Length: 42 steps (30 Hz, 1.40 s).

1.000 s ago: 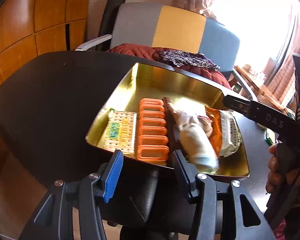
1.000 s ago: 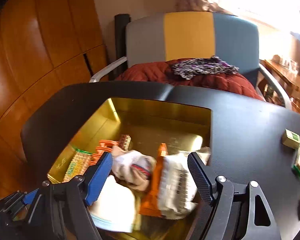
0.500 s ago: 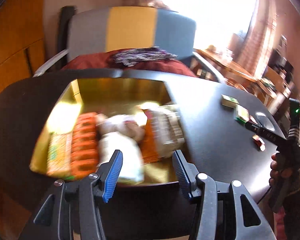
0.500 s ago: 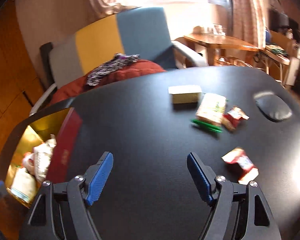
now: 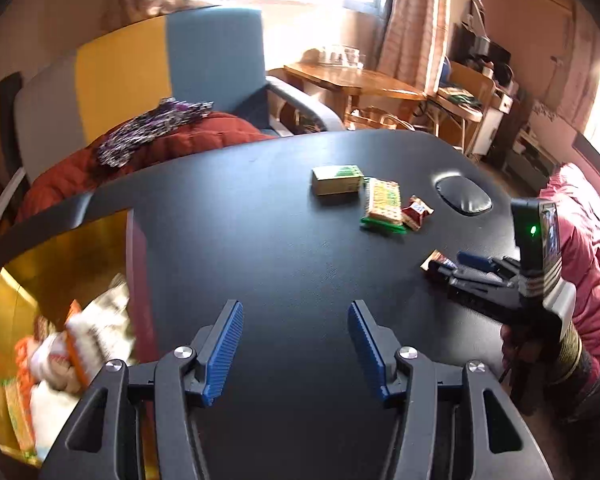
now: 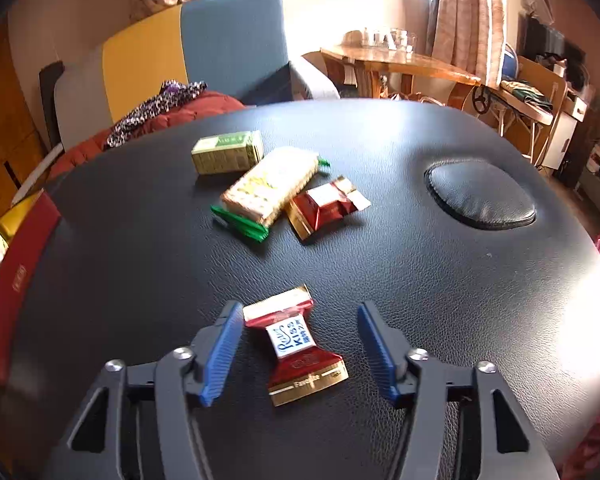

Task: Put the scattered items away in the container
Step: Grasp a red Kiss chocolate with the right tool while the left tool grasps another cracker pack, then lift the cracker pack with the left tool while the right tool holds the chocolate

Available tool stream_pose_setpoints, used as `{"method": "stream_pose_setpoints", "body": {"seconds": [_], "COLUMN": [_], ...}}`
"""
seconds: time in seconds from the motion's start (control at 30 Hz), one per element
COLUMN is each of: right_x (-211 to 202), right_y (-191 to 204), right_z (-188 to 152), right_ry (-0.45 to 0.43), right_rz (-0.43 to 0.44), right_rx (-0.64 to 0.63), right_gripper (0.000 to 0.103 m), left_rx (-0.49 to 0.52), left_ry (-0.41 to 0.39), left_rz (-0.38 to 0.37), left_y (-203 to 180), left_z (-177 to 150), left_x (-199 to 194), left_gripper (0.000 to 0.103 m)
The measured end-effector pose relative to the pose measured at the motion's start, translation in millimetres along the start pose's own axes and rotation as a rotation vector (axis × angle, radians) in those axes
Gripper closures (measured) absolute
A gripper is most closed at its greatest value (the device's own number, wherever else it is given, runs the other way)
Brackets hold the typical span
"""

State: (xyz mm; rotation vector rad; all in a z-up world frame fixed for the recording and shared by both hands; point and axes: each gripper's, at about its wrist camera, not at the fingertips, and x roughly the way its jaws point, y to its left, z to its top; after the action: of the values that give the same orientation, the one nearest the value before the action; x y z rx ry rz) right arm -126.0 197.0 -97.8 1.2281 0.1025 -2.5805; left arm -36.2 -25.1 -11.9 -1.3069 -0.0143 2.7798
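Note:
My right gripper (image 6: 298,320) is low over the black table with a red and gold candy packet (image 6: 296,344) lying between its fingers. Its jaws are closing, and the right pad still stands clear of the wrapper. Farther back lie a yellow-green box (image 6: 228,152), a green-ended cracker pack (image 6: 272,188) and a second red candy (image 6: 324,208). My left gripper (image 5: 295,312) hovers over bare table, jaws opening, with nothing between them. The gold tin (image 5: 60,248) at the left holds several snack packs. In the left wrist view the right gripper (image 5: 448,266) reaches in from the right.
An oval cushioned pad (image 6: 480,196) is set into the table at the right. Behind the table stands a grey, yellow and blue armchair (image 5: 140,80) with a red quilt on it. A person's hand (image 5: 516,344) holds the right gripper's handle.
Both views have swung from the gold tin to the right side of the table. The right gripper has dropped around the near red candy and its jaws have narrowed. The left jaws have widened.

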Motion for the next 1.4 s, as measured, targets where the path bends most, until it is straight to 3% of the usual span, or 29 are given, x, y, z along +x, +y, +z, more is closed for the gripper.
{"method": "stream_pose_setpoints", "body": {"seconds": [0.1, 0.2, 0.37, 0.73, 1.03, 1.13, 1.4], "right_x": [2.6, 0.2, -0.8, 3.5, 3.5, 3.1, 4.1], "right_y": [-3.0, -4.9, -5.1, -5.6, -8.0, -7.7, -3.3], "right_z": [-7.0, -12.5, -19.2, -20.7, -21.4, -21.2, -20.8], "right_ry": [-0.006, -0.026, -0.056, -0.092, -0.099, -0.099, -0.096], "right_rz": [-0.015, -0.012, 0.0, 0.031, 0.044, 0.043, 0.019], "right_rx": [-0.031, -0.051, -0.066, -0.048, -0.038, -0.04, -0.061], "right_gripper": [0.066, 0.07, 0.07, 0.067, 0.067, 0.067, 0.067], "left_rx": [0.06, 0.103, 0.111, 0.173, 0.199, 0.15, 0.12], "left_ry": [0.019, 0.052, 0.119, 0.215, 0.245, 0.229, 0.213], "left_rz": [-0.015, -0.028, -0.075, -0.059, -0.032, -0.038, -0.015], "left_y": [-20.9, -40.5, -62.4, -98.6, -109.8, -97.3, -66.7], "left_z": [23.6, 47.0, 80.5, 119.7, 119.7, 111.9, 56.9], "left_x": [26.8, 61.9, 118.6, 205.8, 229.7, 221.0, 173.5], "left_gripper": [0.047, 0.047, 0.047, 0.046, 0.045, 0.053, 0.053]}}
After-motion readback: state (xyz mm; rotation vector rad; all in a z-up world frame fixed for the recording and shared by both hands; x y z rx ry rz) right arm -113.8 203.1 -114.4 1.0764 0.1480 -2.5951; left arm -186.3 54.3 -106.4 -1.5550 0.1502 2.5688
